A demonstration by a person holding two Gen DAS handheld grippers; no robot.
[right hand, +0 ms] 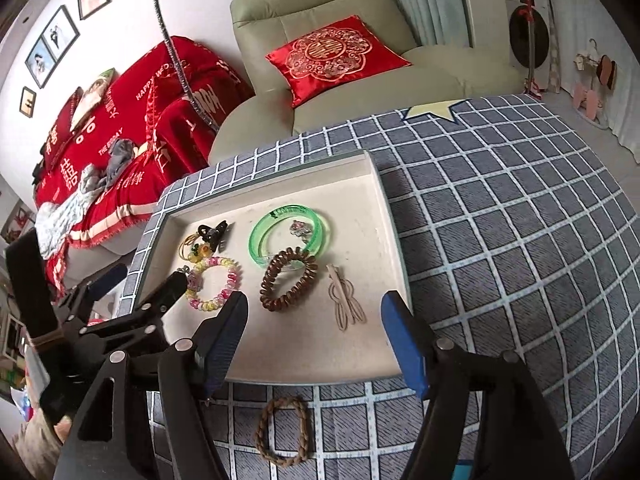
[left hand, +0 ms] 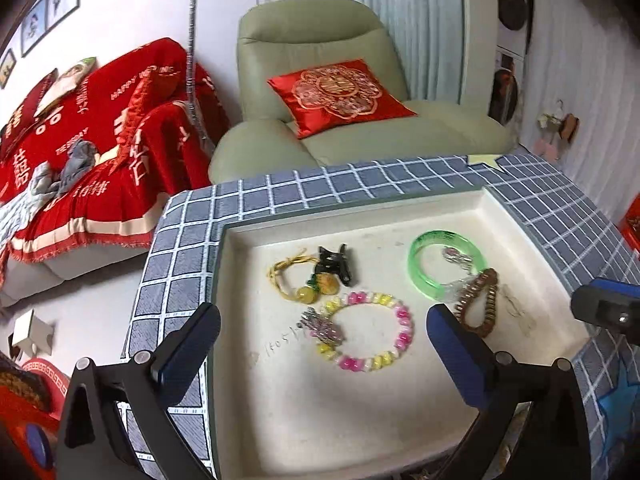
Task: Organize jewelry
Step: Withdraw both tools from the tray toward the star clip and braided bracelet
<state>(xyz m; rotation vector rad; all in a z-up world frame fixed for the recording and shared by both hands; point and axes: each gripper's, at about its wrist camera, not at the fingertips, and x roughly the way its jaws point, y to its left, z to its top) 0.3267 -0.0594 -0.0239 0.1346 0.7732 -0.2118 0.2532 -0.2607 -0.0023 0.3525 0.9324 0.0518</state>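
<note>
The left gripper's finger [left hand: 460, 344] hides part of the brown coil bracelet [left hand: 482, 300] at its seven o'clock. The beige hair clip [left hand: 516, 306] at three o'clock is faint and blurred. The scribble on the tray [left hand: 360, 420] floor is unreadable.

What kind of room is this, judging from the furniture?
Most likely a home living room: a green armchair with a red cushion, a sofa under a red cover, and framed pictures on the wall.
</note>
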